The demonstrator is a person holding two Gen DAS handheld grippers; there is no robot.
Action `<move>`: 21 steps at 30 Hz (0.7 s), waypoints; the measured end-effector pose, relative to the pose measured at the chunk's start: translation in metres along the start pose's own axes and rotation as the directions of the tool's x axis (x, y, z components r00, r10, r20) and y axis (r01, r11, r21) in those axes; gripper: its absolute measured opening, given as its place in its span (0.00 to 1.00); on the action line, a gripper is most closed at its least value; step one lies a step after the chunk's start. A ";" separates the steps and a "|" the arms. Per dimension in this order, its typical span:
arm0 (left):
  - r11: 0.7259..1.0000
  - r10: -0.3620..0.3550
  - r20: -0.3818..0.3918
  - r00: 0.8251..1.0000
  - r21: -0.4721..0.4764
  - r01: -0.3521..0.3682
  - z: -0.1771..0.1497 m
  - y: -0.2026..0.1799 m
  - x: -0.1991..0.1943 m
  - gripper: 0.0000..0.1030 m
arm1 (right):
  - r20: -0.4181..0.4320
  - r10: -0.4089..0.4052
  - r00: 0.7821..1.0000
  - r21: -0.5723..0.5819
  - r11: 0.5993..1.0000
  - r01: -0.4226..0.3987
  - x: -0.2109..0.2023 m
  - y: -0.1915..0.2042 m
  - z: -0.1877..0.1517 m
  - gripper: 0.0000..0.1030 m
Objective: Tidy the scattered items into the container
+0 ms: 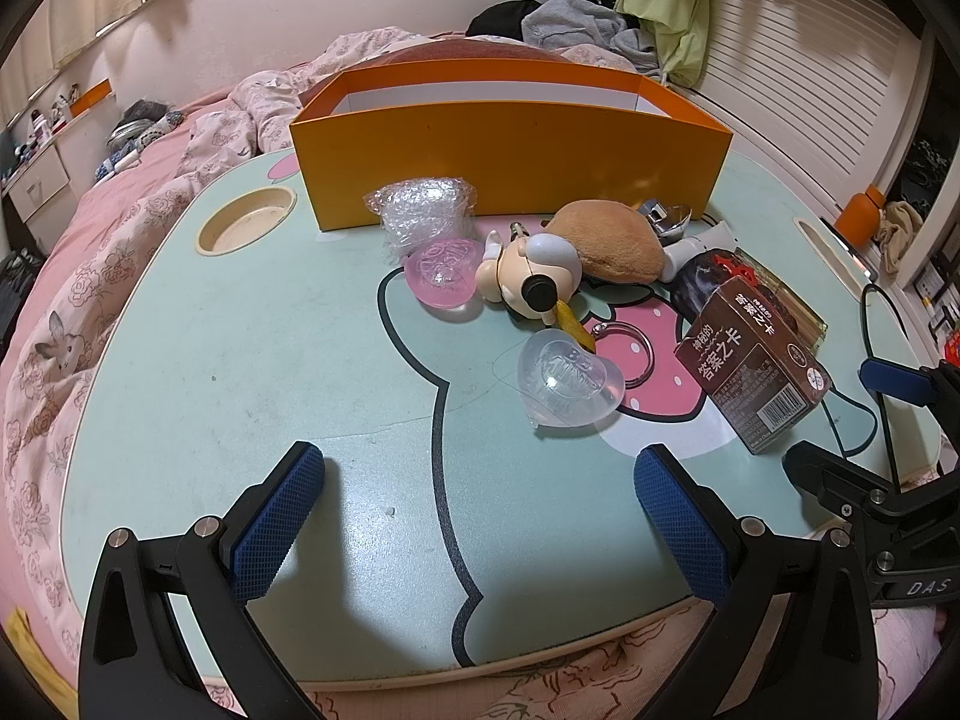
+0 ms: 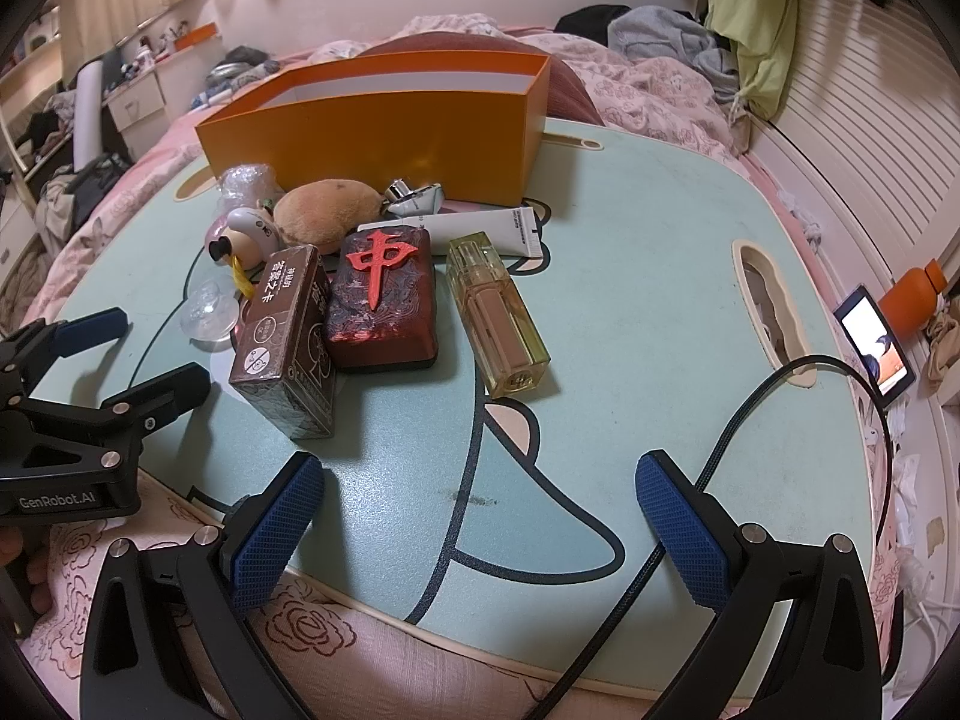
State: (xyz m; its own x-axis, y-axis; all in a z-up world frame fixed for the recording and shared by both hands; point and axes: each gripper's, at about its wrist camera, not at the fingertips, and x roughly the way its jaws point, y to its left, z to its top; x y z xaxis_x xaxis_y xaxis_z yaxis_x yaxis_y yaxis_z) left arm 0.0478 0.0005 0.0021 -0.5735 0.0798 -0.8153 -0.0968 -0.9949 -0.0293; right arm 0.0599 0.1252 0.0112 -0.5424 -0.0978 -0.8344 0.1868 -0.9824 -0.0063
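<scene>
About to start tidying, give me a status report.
Left gripper and right gripper open, empty. Items lie before the orange box, none visibly inside. Black cable crosses the right jaws.

Orange box [image 1: 510, 162], red-character tile [image 2: 384, 300], brown card pack [image 2: 288, 342], mint table [image 2: 630, 276].

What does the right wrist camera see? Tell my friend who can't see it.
An open, empty right hand-held gripper hovers over a mint cartoon table. Ahead lie a brown card box, a red mahjong-tile block, a yellow perfume bottle and an orange box.
</scene>
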 end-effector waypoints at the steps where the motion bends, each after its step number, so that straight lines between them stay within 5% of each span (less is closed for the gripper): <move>1: 1.000 0.000 0.000 1.000 0.000 0.000 0.000 0.000 0.000 1.00 | 0.000 0.000 1.000 0.000 1.000 0.000 0.000 0.000 0.000 1.00; 21: 1.000 -0.004 -0.046 0.999 0.016 0.005 0.004 -0.003 0.001 1.00 | 0.004 0.002 1.000 0.000 1.000 -0.002 0.000 -0.001 -0.001 1.00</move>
State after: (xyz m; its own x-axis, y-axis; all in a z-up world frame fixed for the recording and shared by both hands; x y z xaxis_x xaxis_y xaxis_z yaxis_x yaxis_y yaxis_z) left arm 0.0440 0.0035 0.0039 -0.5354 0.0807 -0.8407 -0.1125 -0.9934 -0.0237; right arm 0.0606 0.1261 0.0106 -0.5457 -0.1000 -0.8320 0.1878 -0.9822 -0.0051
